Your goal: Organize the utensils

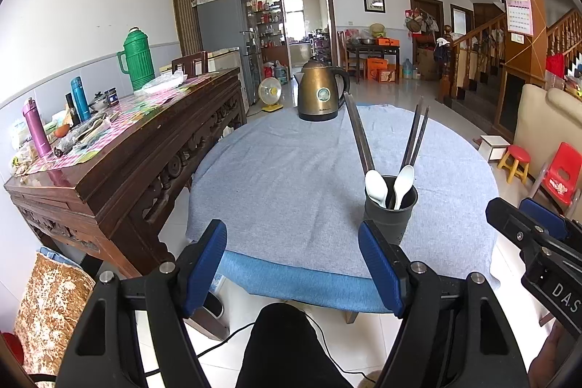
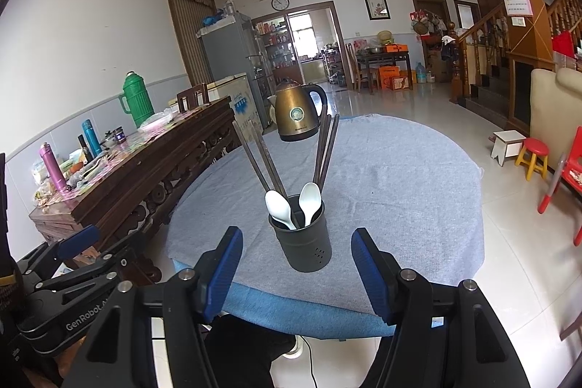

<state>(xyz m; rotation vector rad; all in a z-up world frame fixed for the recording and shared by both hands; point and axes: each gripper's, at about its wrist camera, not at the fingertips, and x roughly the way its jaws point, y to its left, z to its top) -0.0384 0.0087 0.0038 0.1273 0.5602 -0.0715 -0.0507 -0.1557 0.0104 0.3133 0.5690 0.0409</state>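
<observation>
Dark cup (image 2: 303, 244) upright near the front edge of the round table (image 2: 400, 177), holding two white spoons (image 2: 309, 202) and four chopsticks (image 2: 262, 159). Left gripper (image 1: 293, 270) and right gripper (image 2: 296, 273): both spread wide, empty, short of the cup. Brass kettle (image 2: 296, 113) at the far edge.

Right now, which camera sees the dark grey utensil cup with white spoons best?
The right wrist view: the dark grey utensil cup stands centred and whole between its open fingers. In the left wrist view the cup sits off right, its base hidden behind a blue finger pad.
</observation>
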